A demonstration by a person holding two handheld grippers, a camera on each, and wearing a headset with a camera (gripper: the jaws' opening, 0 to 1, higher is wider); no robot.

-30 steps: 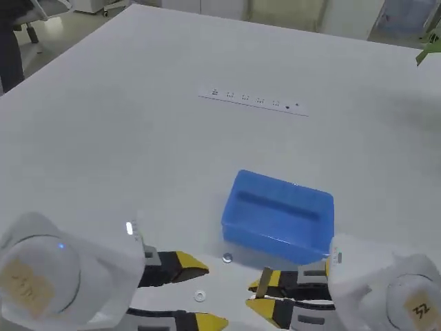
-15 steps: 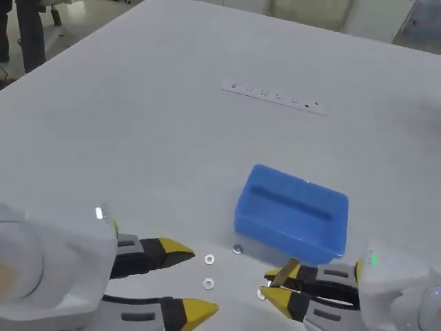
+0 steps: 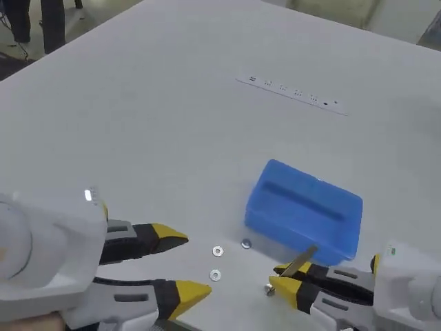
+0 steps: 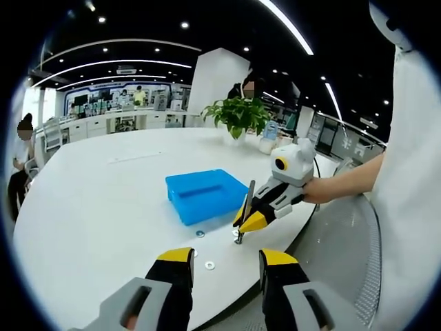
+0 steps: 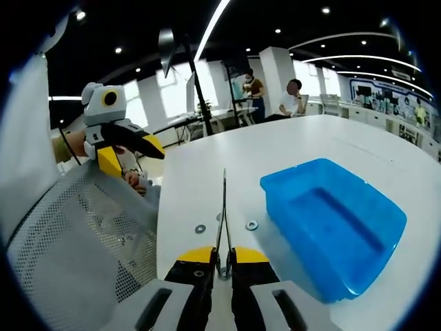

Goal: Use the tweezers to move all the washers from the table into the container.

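An open-plan office or showroom: curved ceiling light strips (image 4: 286,26), a leafy green potted plant (image 4: 238,114), long white counters (image 4: 96,126), a broad white table (image 4: 89,200).

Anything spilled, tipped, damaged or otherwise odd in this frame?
Nothing stands out. The blue container sits upright on the table, the washers lie flat beside it, and the right gripper holds the tweezers with tips near one washer. The left gripper is open.

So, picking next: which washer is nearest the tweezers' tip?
The washer at the tweezers tip, by the right gripper; the other three lie farther left.
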